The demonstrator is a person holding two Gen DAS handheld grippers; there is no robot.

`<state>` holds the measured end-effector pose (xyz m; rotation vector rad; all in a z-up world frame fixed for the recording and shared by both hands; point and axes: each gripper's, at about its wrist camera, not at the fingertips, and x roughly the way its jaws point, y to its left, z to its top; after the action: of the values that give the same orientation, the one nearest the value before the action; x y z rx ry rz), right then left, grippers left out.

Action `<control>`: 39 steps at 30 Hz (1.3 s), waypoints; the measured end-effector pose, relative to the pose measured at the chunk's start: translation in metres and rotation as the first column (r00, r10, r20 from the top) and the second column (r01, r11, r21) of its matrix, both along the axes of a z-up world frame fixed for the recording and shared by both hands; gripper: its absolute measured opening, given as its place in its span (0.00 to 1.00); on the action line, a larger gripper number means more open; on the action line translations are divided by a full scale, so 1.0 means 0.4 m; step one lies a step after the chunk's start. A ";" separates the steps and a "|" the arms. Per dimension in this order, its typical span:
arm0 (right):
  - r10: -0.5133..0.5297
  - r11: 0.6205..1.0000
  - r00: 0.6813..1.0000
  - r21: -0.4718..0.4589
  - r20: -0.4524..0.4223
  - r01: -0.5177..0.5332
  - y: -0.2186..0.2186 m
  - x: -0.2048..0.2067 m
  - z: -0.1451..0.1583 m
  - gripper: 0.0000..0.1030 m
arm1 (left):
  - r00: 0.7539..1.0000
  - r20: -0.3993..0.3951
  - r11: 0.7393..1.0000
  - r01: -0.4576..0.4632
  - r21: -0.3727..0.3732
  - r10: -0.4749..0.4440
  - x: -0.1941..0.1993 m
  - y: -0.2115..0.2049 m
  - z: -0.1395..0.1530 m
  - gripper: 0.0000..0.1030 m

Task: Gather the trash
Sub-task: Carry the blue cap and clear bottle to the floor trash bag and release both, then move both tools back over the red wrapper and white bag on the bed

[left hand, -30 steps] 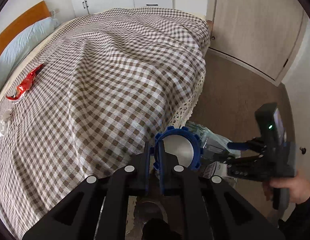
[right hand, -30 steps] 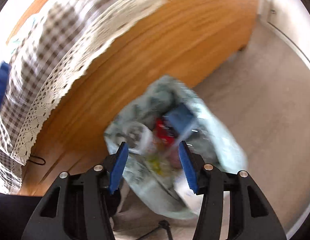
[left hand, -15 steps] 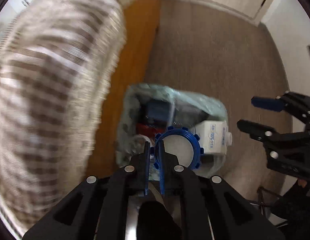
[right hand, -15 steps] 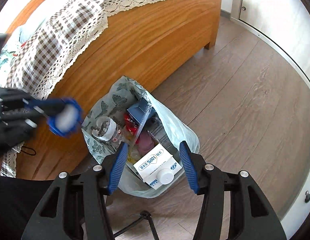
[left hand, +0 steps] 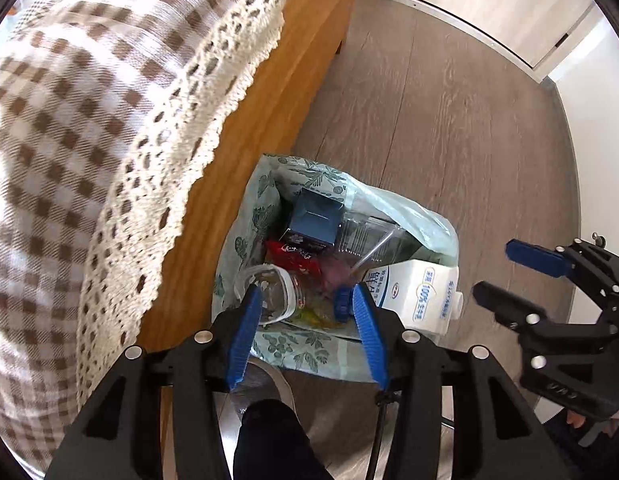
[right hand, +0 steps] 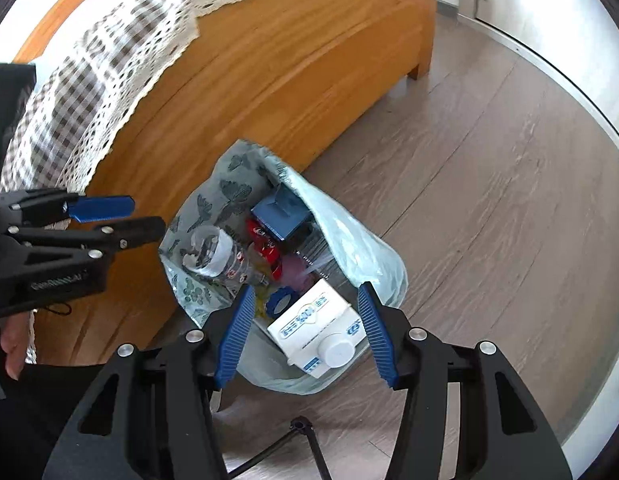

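the left gripper points straight down over the mouth of a pale green trash bag that stands on the wooden floor against the side of the bed frame. its blue fingers are spreading apart, with nothing pinched between the pads; a blue ring-shaped cap lies loose in the bag just inside the right finger, among the other trash. in the bag are a white milk carton leaning at the right edge, a clear plastic jar, a red wrapper, a dark blue box and a clear plastic tray. a checked bedspread with a lace edge hangs over the frame to the left. the right gripper hangs tilted above the same bag, its fingers spread and empty, framing the milk carton and the blue cap below them. from that view the left gripper shows at the left, beside the bag's mouth, and part of a hand shows at the left edge.
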<state>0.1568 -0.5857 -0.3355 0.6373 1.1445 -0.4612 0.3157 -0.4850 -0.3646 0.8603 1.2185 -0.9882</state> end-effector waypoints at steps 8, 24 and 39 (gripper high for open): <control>0.057 0.998 0.998 0.005 -0.038 -0.057 0.048 0.039 -0.003 0.51 | 0.999 -0.049 0.999 0.022 0.027 -0.021 -0.012 0.035 0.054 0.55; 0.076 0.965 0.997 -0.250 -0.027 -0.080 0.086 0.148 0.179 0.53 | 0.982 -0.091 0.942 -0.187 -0.278 0.168 0.169 0.227 0.298 0.57; 0.211 0.974 0.894 -0.165 0.395 -0.157 0.275 0.676 0.423 0.53 | 0.752 -0.138 0.612 -0.616 -0.496 0.645 0.678 0.652 0.477 0.72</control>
<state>0.4272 -0.4757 -0.1662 0.4771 0.7569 -0.2202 0.5870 -0.2242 -0.1737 -0.0093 1.0131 -0.6324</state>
